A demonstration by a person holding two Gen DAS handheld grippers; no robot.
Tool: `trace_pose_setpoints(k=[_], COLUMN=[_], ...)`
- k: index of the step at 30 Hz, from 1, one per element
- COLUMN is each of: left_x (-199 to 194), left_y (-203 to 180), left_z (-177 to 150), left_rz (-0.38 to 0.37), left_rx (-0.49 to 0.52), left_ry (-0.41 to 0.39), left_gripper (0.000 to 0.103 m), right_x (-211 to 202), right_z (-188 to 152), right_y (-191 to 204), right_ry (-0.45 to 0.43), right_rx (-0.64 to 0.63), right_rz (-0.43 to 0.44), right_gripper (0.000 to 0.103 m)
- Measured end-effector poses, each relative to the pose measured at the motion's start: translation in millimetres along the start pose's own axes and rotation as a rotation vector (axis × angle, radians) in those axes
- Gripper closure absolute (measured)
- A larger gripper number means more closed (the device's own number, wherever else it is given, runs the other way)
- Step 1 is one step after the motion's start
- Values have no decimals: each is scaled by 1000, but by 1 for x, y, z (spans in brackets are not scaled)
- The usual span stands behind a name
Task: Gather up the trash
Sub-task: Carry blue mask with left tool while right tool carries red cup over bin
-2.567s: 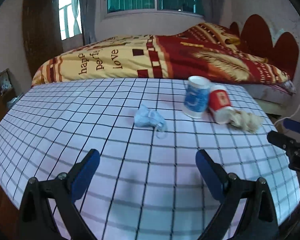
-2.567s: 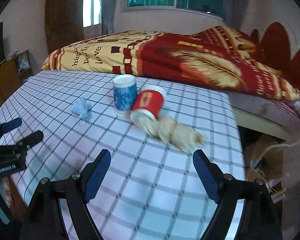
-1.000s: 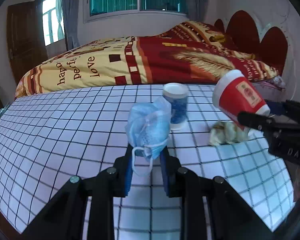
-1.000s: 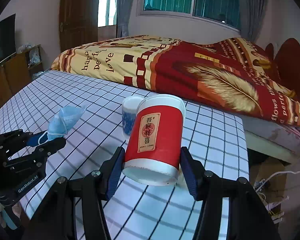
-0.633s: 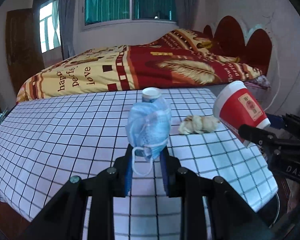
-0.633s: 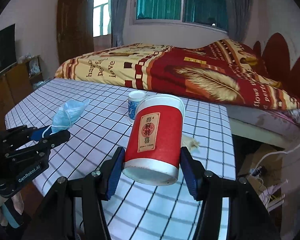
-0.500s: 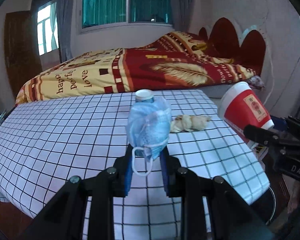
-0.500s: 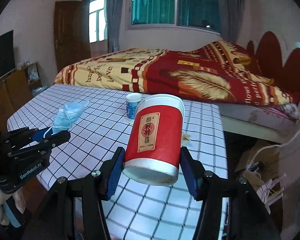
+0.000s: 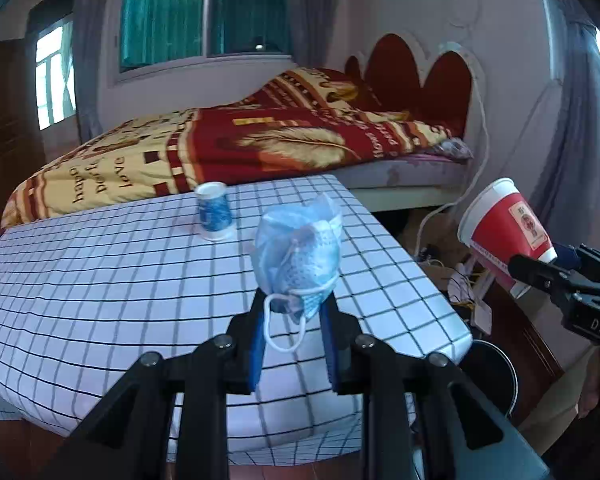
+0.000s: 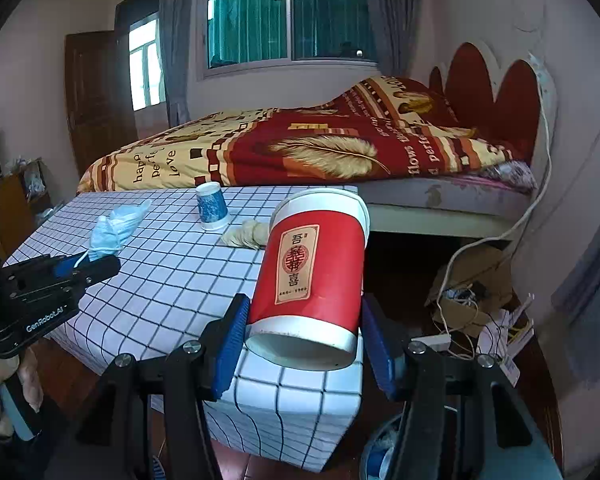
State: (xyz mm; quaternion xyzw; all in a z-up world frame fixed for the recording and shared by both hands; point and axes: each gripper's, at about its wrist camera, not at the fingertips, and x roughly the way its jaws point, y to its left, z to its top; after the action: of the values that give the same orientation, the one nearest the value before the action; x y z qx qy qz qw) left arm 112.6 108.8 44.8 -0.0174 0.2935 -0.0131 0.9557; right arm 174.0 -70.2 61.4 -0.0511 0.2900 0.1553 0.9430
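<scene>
My left gripper (image 9: pixel 293 322) is shut on a crumpled blue face mask (image 9: pixel 298 254), held above the near right part of the checked table (image 9: pixel 100 280). It also shows in the right wrist view (image 10: pixel 116 226). My right gripper (image 10: pixel 302 330) is shut on a red paper cup (image 10: pixel 314 268), lifted over the table's right corner; in the left wrist view the cup (image 9: pixel 504 220) hangs beyond the table's right edge. A blue paper cup (image 9: pixel 214 216) stands upright on the table. A crumpled beige tissue (image 10: pixel 246 234) lies beside it.
A dark round bin rim (image 9: pixel 492 368) shows on the floor below the table's right corner. A bed with a red and yellow quilt (image 9: pixel 260 144) stands behind the table. Cables and a cardboard box (image 10: pixel 472 280) lie on the floor at the right.
Both grippers closed on the mask and the red cup, lifted them, and have pulled back and to the right; the table's right edge and the floor now show.
</scene>
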Motion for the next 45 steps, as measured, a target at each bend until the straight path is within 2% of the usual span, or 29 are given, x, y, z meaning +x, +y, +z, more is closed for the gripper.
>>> trace_pose_setpoints(k=[10, 27, 45], left_x=[15, 29, 60], left_y=[-53, -126, -208], left_z=[-14, -32, -82], left_rz=[-92, -215, -334], left_rx=[54, 161, 293], left_ry=[48, 106, 246], left_gripper=[77, 77, 77], right_x=[-19, -52, -50], right_z=[-44, -92, -168], right_y=[-42, -101, -165], right_ry=[38, 66, 186], right_rx=[42, 110, 192], right_rz=[-74, -198, -272], right_gripper=[45, 45, 45])
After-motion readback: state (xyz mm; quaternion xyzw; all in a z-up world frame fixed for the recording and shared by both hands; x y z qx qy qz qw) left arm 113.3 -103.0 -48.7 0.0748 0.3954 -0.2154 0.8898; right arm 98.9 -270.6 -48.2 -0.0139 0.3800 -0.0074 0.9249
